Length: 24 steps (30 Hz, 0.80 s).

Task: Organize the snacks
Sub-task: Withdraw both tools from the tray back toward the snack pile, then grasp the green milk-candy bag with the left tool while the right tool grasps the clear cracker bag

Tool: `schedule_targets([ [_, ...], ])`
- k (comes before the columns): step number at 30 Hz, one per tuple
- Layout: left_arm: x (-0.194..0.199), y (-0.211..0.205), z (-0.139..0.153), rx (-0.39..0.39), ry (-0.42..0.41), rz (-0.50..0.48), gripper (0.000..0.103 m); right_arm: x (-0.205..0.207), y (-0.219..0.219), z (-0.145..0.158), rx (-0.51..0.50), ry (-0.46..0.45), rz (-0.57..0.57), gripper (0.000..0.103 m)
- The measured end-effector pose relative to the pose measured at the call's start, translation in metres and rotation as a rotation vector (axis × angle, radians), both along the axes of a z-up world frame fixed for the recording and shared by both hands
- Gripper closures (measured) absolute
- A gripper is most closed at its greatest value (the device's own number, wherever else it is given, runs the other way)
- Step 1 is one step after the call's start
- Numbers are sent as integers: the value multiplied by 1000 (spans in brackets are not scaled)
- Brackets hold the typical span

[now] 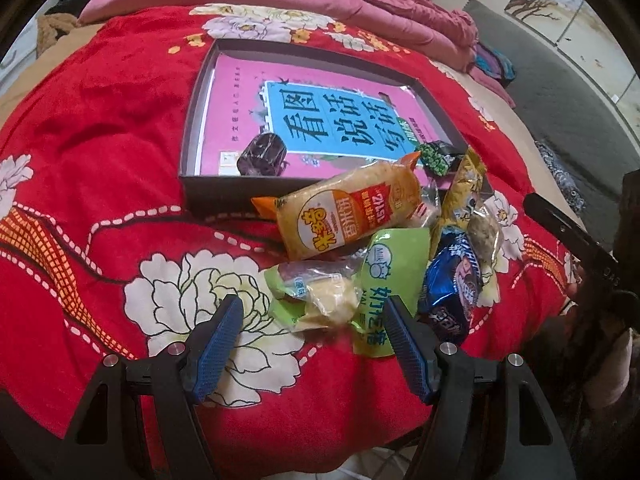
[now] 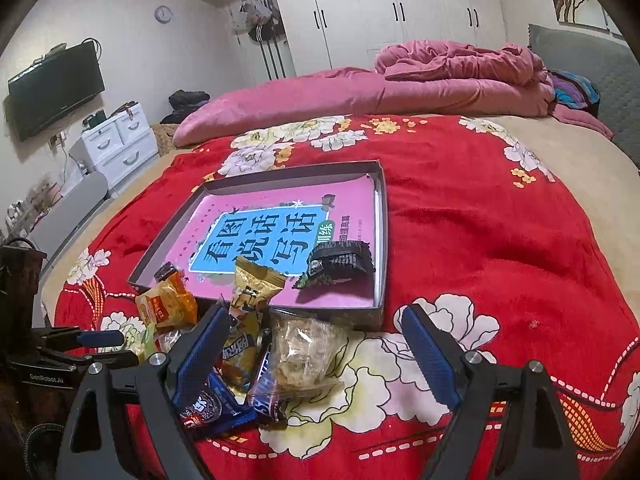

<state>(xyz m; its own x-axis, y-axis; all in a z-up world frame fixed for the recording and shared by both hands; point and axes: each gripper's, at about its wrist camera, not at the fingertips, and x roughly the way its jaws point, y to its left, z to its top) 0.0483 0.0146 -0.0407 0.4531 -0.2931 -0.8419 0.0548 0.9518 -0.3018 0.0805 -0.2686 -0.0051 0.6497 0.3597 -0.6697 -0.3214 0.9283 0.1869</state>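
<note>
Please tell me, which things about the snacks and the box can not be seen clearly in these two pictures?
- Left wrist view: the blue packet is partly covered by the green milk packet and one pad of the left tongs.
- Right wrist view: the pile's left part sits behind a pad of the right tongs.
- Both views: the book's small print is unreadable.
- The dark snack in the box: its label is too blurred.
</note>
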Motion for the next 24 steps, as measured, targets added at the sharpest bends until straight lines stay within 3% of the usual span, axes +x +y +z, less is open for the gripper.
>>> schedule_targets([
  [10,2,1,-8,-12,12,14,29,5,6,-16,-32,81,10,15],
  [22,6,-2,-11,-47,0,-9,55,15,16,-41,-21,190,15,15],
  [24,6,-3,-12,-50,-1,-13,57,16,16,-44,-16,204,16,21],
])
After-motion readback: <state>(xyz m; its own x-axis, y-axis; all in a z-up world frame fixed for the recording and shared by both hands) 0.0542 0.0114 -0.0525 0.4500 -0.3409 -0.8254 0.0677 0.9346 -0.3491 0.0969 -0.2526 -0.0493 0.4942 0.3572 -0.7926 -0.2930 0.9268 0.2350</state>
